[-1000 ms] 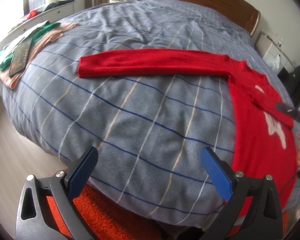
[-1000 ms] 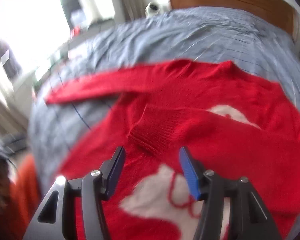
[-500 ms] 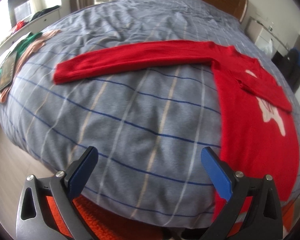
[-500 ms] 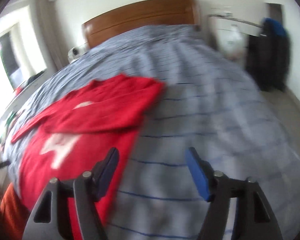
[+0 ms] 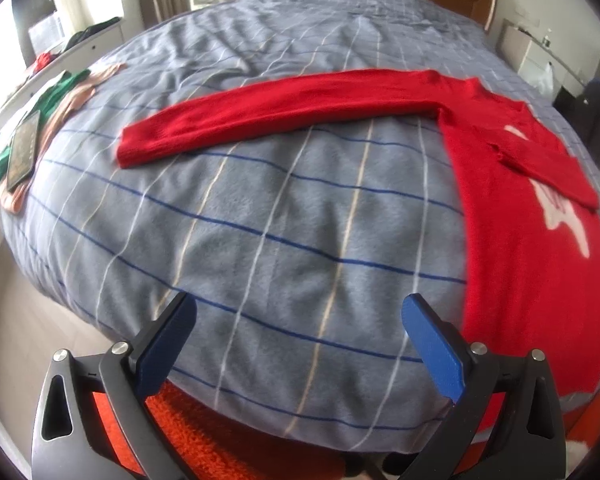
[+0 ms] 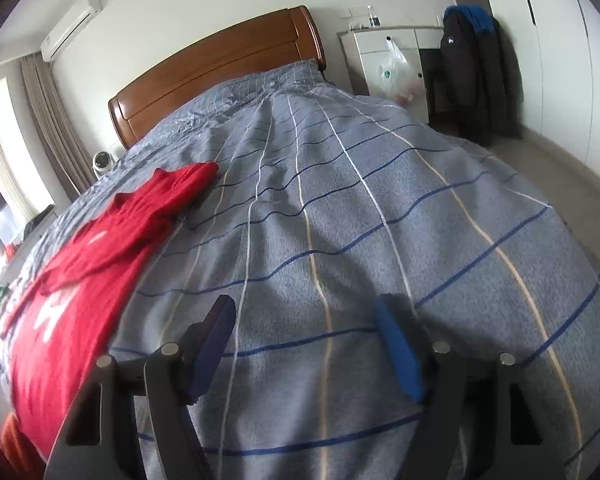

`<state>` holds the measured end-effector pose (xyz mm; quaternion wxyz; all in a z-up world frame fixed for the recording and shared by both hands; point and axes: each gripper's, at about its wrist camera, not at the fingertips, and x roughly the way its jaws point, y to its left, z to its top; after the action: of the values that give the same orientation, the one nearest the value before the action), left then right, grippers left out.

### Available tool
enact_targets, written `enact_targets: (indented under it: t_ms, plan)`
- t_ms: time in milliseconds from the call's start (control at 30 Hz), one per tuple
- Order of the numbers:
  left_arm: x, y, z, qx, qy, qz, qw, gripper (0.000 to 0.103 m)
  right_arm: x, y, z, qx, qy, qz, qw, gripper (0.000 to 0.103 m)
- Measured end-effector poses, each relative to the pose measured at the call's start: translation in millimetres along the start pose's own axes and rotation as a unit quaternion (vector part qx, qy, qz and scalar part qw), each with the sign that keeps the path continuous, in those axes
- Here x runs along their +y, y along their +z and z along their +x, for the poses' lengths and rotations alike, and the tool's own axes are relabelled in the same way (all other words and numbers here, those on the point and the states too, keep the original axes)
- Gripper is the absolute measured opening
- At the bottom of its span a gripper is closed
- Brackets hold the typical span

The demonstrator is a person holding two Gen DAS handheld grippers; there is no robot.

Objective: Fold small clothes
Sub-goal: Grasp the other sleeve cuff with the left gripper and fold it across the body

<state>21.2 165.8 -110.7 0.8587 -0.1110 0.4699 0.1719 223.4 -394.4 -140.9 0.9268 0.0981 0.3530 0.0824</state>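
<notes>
Left wrist view: the left gripper (image 5: 298, 330) hangs wide apart and empty above the bed (image 5: 260, 220). The red sweater (image 5: 520, 240) lies flat; one sleeve is folded across its chest, and the other sleeve (image 5: 280, 108) is still stretched out sideways. The step in hand is probably folding that sleeve inward, which calls for a grasp at its cuff.

Right wrist view: the right gripper (image 6: 306, 350) is wide and empty over bare bedding, with the sweater at its left. Only this view shows the headboard (image 6: 220, 68) fully.
</notes>
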Motion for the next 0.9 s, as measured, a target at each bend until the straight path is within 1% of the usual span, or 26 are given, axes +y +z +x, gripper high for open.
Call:
enact_targets:
  t_ms: [100, 167, 233, 300, 367, 400, 467, 567, 633, 667, 733, 767, 800, 833, 867, 900]
  plan:
    - [3, 6, 4, 0.008, -0.005, 0.011, 0.9999, 0.102, -2, -3, 2, -0.002, 0.003, 0.001, 1.000, 0.074]
    - [15, 23, 4, 0.006, -0.018, 0.018, 0.9997, 0.102, -4, -4, 4, -0.002, 0.006, 0.003, 1.000, 0.074]
    - [38, 44, 4, -0.005, -0.024, 0.007, 0.9997, 0.102, -4, -5, 6, 0.002, 0.008, 0.000, 1.000, 0.076]
    - [67, 66, 7, -0.007, -0.016, -0.018, 0.9997, 0.102, -3, -4, 8, 0.005, 0.004, -0.005, 1.000, 0.077]
    - [104, 87, 16, 0.005, -0.015, -0.059, 0.9981, 0.102, 1, -5, 9, 0.005, -0.004, -0.013, 1.000, 0.077]
    - [123, 95, 22, 0.007, -0.012, -0.084, 0.9964, 0.102, 2, -5, 9, 0.005, -0.006, -0.016, 1.000, 0.077]
    - [148, 102, 34, 0.015, -0.007, -0.116, 0.9931, 0.102, 2, -6, 10, 0.004, -0.009, -0.018, 1.000, 0.077]
    - [170, 106, 62, 0.041, 0.009, -0.145, 0.9885, 0.102, 3, -6, 10, 0.003, -0.009, -0.018, 1.000, 0.077]
    - [172, 104, 76, 0.051, 0.013, -0.152, 0.9869, 0.100, 4, -6, 10, 0.004, -0.011, -0.020, 1.000, 0.077]
    - [169, 103, 78, 0.049, 0.016, -0.151, 0.9871, 0.096, 4, -6, 10, 0.004, -0.013, -0.021, 1.000, 0.077]
    - [160, 105, 78, 0.031, 0.025, -0.140, 0.9894, 0.072, 4, -6, 10, 0.004, -0.014, -0.021, 1.000, 0.077]
    - [156, 108, 77, 0.026, 0.017, -0.132, 0.9908, 0.034, 4, -6, 10, 0.004, -0.015, -0.022, 1.000, 0.077]
    - [153, 113, 76, 0.028, 0.002, -0.129, 0.9912, 0.007, 5, -6, 10, 0.004, -0.015, -0.022, 1.000, 0.077]
    - [150, 118, 73, 0.030, -0.016, -0.133, 0.9905, 0.006, 5, -6, 10, 0.004, -0.016, -0.022, 1.000, 0.077]
    - [145, 128, 65, 0.020, -0.017, -0.134, 0.9907, 0.006, 5, -6, 11, 0.004, -0.016, -0.023, 1.000, 0.077]
    - [137, 138, 55, 0.005, -0.014, -0.124, 0.9922, 0.006, 5, -6, 11, 0.004, -0.017, -0.023, 1.000, 0.077]
